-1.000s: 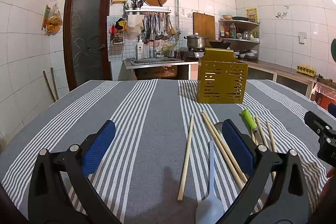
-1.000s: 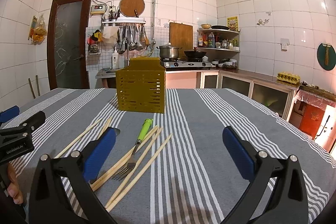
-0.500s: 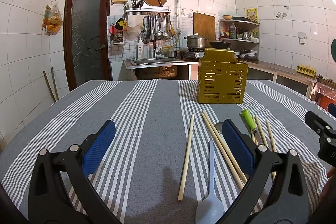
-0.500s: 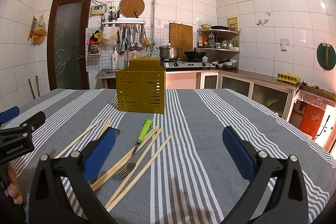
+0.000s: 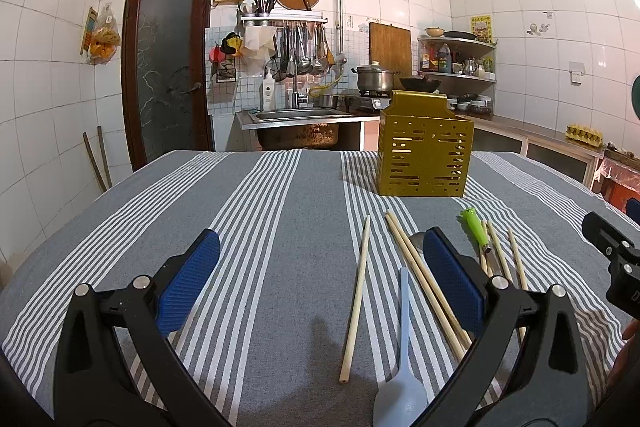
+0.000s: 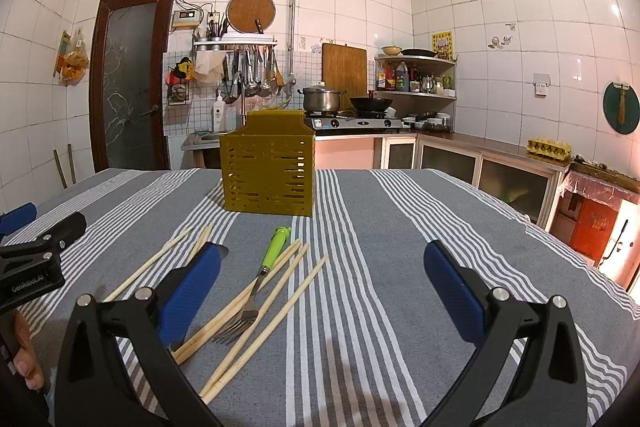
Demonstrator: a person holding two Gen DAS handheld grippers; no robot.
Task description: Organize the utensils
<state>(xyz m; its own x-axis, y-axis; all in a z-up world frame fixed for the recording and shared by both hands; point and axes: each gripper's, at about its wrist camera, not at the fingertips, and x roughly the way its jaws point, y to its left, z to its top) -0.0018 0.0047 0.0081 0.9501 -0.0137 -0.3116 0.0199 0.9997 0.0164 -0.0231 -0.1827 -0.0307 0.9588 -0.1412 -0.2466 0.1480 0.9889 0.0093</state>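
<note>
- Both tongs wide open, empty: left gripper (image 5: 320, 275), right gripper (image 6: 322, 277).
- Chopsticks (image 6: 264, 311) look light, stiff, roll-prone; I'd pinch mid-length.
- Fork (image 6: 256, 283): I'd take the green handle.

The spoon (image 5: 402, 367) bowl is cut off by the lower edge of the left view. A second spoon (image 5: 417, 240) is mostly hidden behind the left gripper's (image 5: 320, 279) right finger. The fork's (image 5: 476, 231) tines are hidden there too. In the right view, some chopsticks (image 6: 188, 251) are partly covered by the right gripper's (image 6: 322, 287) left finger. The holder's (image 6: 269, 175) inside is not seen.
</note>
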